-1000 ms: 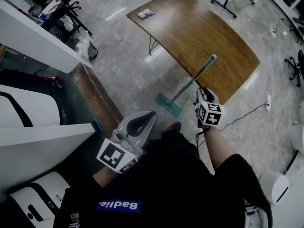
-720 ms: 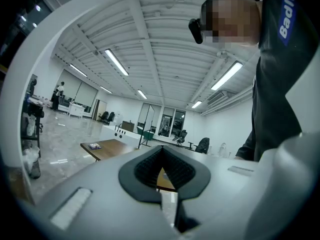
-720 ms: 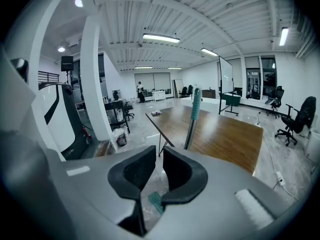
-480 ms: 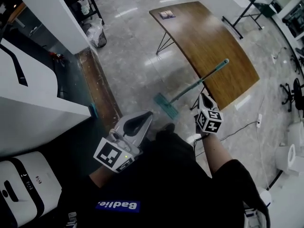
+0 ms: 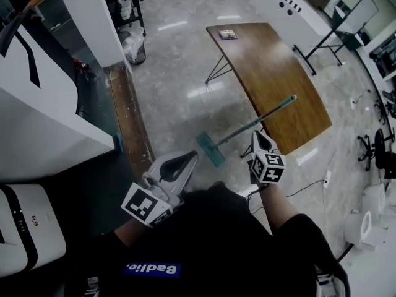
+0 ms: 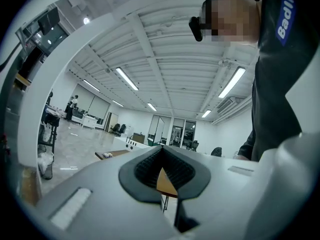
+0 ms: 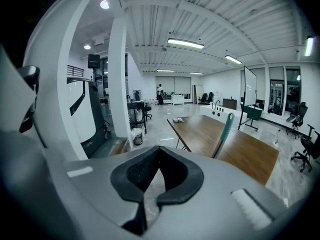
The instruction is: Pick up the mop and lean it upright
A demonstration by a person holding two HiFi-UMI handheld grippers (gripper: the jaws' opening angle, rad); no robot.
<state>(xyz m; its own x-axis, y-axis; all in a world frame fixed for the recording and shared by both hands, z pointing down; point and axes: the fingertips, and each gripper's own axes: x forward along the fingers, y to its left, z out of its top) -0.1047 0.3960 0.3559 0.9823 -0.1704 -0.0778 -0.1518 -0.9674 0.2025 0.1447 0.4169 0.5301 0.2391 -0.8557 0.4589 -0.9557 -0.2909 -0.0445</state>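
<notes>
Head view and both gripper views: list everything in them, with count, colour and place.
mop: one, teal, head on the floor, handle slanting up against the table edge
table: one, brown wood, mid-floor
book: one, bluish, on the table's far end
pillar: one, white, upper left
waste bin: one, black with a white bag, beside the pillar
office chairs: two, black, right edge
machine: one, white with black trim, lower left
top: one, black, the person's, bottom of the head view
left gripper: one, grey, jaws together, empty
right gripper: one, grey, near the mop handle, jaws just closed with nothing between them
</notes>
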